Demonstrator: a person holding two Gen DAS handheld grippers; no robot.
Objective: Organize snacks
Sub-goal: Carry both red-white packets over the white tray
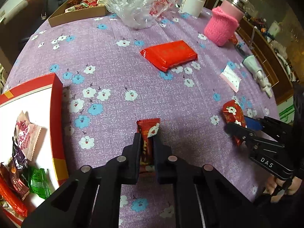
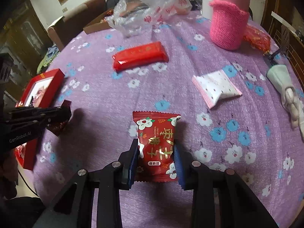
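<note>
**Both grippers loaded for sorting**

Left gripper pinches a slim dark-red snack edgewise above the counter, near the red box holding sorted packets. Right gripper clamps a red jujube packet across its width.

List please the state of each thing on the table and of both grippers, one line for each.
left gripper: shut on dark red snack packet
right gripper: shut on red flower-print snack packet
red gift box: open, snacks inside
cardboard box: open, snacks inside
long red packet: lying flat, sealed
white packet: lying flat, sealed
plastic bag: crumpled
</note>
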